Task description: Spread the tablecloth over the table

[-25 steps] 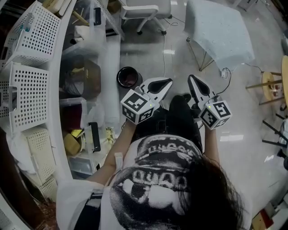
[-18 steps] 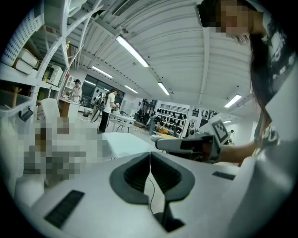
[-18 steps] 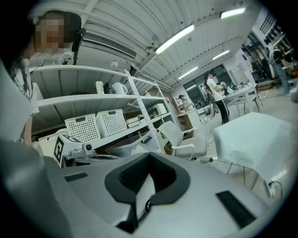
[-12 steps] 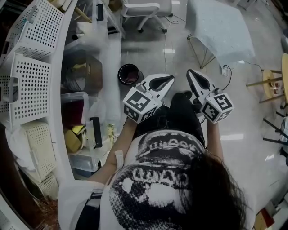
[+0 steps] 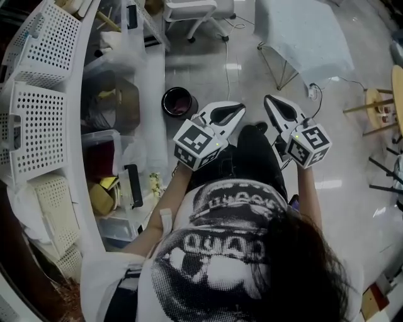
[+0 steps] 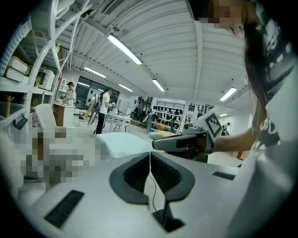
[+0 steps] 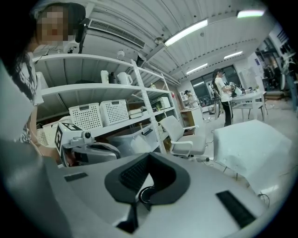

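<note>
My left gripper and right gripper mid-frame, both jaws together, nothing between them, the tablecloth lying spread at upper right, well apart from both

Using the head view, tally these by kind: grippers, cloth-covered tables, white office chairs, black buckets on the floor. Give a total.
Grippers: 2 (left gripper, right gripper)
Cloth-covered table: 1
White office chair: 1
Black bucket: 1
Total: 5
</note>
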A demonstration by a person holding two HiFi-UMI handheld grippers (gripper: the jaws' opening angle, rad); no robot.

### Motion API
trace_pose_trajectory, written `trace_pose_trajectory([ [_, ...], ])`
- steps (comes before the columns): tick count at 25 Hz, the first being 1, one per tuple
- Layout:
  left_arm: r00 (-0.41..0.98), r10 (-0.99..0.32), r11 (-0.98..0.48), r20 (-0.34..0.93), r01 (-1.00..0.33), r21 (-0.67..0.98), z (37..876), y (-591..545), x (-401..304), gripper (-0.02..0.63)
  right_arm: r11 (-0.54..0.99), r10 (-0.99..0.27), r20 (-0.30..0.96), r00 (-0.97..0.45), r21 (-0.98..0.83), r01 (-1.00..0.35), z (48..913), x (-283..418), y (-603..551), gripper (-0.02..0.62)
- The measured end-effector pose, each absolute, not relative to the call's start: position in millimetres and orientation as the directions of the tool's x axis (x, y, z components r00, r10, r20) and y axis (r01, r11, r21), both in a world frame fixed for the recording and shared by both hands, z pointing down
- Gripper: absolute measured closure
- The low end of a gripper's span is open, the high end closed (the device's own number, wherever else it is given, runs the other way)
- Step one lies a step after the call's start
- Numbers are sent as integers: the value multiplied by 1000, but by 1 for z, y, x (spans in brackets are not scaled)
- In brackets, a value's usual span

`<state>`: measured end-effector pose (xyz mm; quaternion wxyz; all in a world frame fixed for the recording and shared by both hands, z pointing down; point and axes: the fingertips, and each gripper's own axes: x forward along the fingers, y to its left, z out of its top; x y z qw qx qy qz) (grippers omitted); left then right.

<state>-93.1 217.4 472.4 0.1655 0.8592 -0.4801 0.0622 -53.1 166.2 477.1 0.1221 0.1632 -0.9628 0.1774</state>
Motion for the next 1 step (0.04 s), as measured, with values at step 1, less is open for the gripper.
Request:
trace_pose_trajectory([
  [1,534,-802,-487,267,-844,223,473,217,-92,591,885,-271,298,-915,-298,-359,478,-51,166,600],
])
